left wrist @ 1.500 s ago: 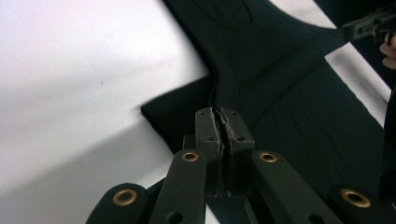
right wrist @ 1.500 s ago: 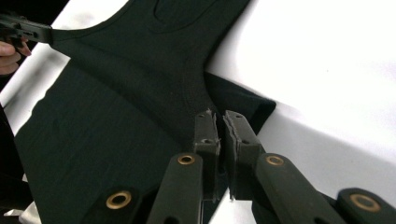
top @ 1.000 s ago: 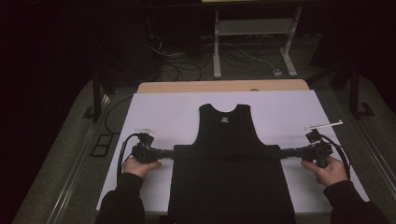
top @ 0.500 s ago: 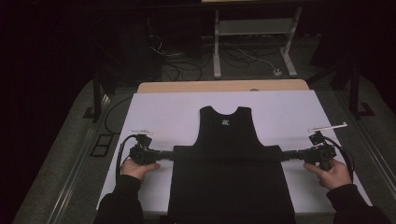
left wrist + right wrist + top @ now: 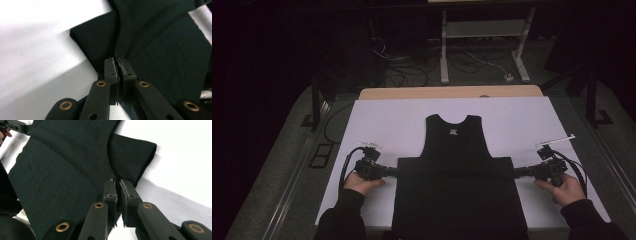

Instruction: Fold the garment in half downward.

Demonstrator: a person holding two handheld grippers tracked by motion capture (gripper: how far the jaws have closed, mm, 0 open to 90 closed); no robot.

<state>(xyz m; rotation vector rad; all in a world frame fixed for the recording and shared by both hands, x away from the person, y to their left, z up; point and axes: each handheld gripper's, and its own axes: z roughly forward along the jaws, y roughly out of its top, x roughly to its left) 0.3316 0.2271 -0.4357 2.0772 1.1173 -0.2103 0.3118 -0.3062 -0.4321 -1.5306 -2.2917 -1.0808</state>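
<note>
A black shirt (image 5: 454, 142) lies flat on the white table cover (image 5: 387, 120), neck away from me, its lower part (image 5: 457, 200) wider and hanging over the near edge. My left gripper (image 5: 396, 171) is shut on the shirt's left edge, level with the table. My right gripper (image 5: 515, 172) is shut on the right edge opposite. In the left gripper view the jaws pinch a seam of the black fabric (image 5: 122, 45), with a sleeve (image 5: 92, 42) folded beneath. In the right gripper view the jaws clamp the black cloth (image 5: 75, 170) beside a folded sleeve (image 5: 132, 155).
A strip of the wooden tabletop (image 5: 447, 92) shows past the white cover. Beyond it stand a desk frame (image 5: 482, 30) and floor cables (image 5: 412, 65). Bare white cover lies left and right of the shirt.
</note>
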